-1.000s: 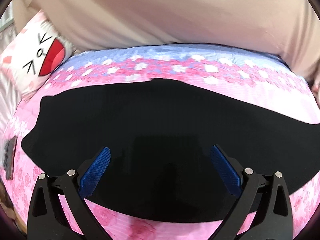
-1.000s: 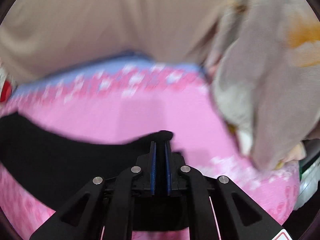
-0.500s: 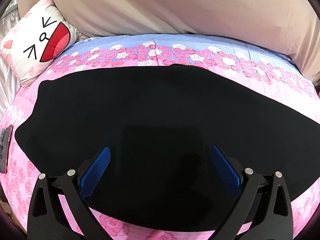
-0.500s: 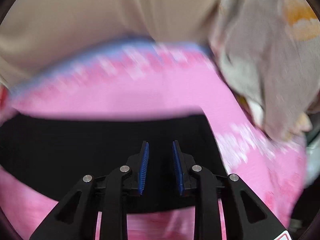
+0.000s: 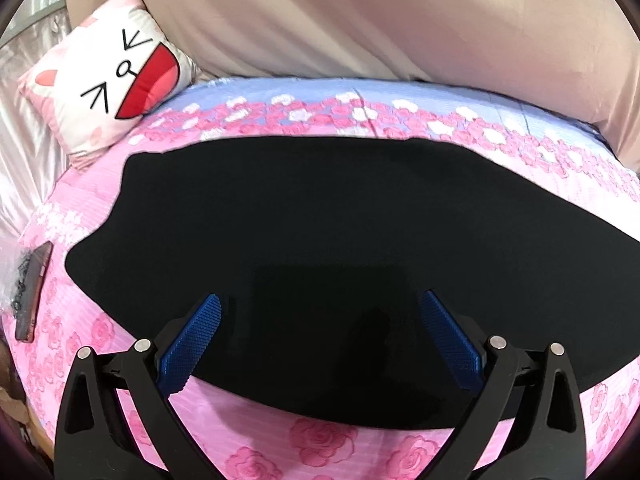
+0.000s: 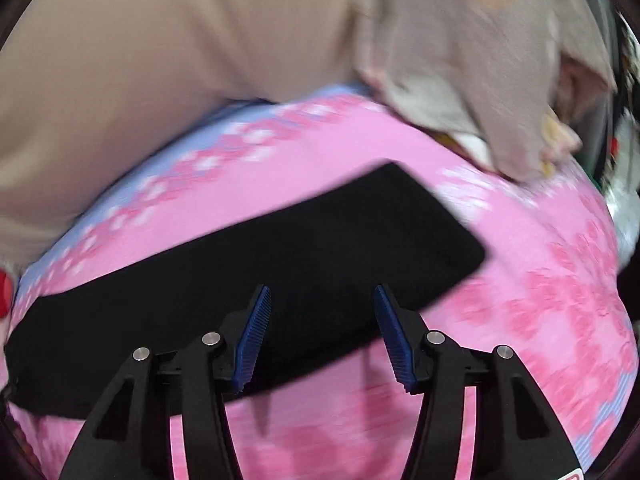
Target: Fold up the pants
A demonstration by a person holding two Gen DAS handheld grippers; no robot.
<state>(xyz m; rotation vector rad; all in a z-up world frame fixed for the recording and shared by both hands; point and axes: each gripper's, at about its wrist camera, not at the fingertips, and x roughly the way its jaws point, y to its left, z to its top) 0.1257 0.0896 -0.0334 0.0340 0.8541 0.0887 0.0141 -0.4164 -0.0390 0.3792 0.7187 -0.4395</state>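
- left wrist view: the black fabric pants (image 5: 340,240) lie flat as one broad dark shape across the pink rose-printed bed sheet (image 5: 320,448), reaching past the right edge of the view.
- the left gripper (image 5: 320,336) hangs above the near part of the pants with its blue ribbed pads spread wide and nothing between them.
- a white cat-face cushion with a red mouth (image 5: 116,80) sits at the far left corner of the bed, apart from the pants; a beige cloth (image 5: 360,20) rises behind the bed.
- a dark flat phone-like object (image 5: 32,292) lies on the sheet's left edge.
- right wrist view, blurred: the right gripper (image 6: 322,336) is parted, holding nothing, over the near edge of the pants (image 6: 260,260), whose squared end (image 6: 440,232) lies on the sheet (image 6: 540,280).
- a grey-beige crumpled cloth (image 6: 480,60) sits at the far right.
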